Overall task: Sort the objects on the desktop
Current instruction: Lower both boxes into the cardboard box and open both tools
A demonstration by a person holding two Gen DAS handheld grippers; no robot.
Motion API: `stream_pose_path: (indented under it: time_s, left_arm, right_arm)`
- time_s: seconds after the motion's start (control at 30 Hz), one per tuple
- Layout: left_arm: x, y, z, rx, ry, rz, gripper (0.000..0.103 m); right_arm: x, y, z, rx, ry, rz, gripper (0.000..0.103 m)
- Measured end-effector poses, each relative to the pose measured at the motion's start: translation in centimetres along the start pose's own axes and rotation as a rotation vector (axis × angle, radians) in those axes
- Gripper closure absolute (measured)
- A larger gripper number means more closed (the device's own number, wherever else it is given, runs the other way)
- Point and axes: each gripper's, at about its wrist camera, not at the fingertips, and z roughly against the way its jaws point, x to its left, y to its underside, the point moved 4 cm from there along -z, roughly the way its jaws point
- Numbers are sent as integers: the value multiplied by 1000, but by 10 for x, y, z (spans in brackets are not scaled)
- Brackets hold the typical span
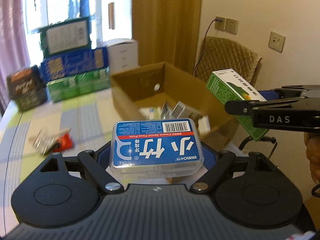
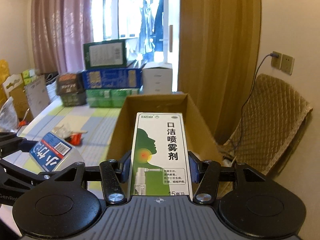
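Observation:
My left gripper [image 1: 157, 156] is shut on a clear floss pick case with a blue label [image 1: 157, 144], held above the table just short of the open cardboard box [image 1: 140, 84]. That case [image 2: 51, 152] also shows at the lower left of the right wrist view. My right gripper [image 2: 160, 170] is shut on a tall green and white spray box [image 2: 160, 152], held over the near end of the cardboard box [image 2: 156, 102]. In the left wrist view the spray box [image 1: 230, 94] hangs by the carton's right side, clamped in the right gripper [image 1: 250, 108]. Several small packets lie inside the carton.
A crumpled foil and red wrapper pile [image 1: 52, 140] lies on the checked tablecloth [image 1: 90, 112]. Stacked green, blue and dark cartons [image 1: 74, 64] and a white box [image 1: 124, 54] stand at the table's far end. A quilted chair [image 2: 270, 124] and a cable stand at the right wall.

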Motion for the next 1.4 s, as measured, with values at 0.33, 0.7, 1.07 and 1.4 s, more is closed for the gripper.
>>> stream_pose_path:
  time_s: [0.33, 0.7, 1.07, 1.4]
  left_arm:
    - [-15, -46, -59, -9, 46, -71, 19]
    - [-25, -48, -109, 29, 70, -112, 17]
    - [-6, -40, -87, -4, 19, -85, 13]
    - [19, -30, -65, -5, -18, -43, 13]
  right_arm:
    - [-40, -29, -40, 11, 17, -1, 50]
    - [-60, -22, -78, 48, 15, -27, 50]
    - [-58, -17, -82, 63, 13, -25, 50]
    - [-39, -26, -93, 53, -37, -21, 46]
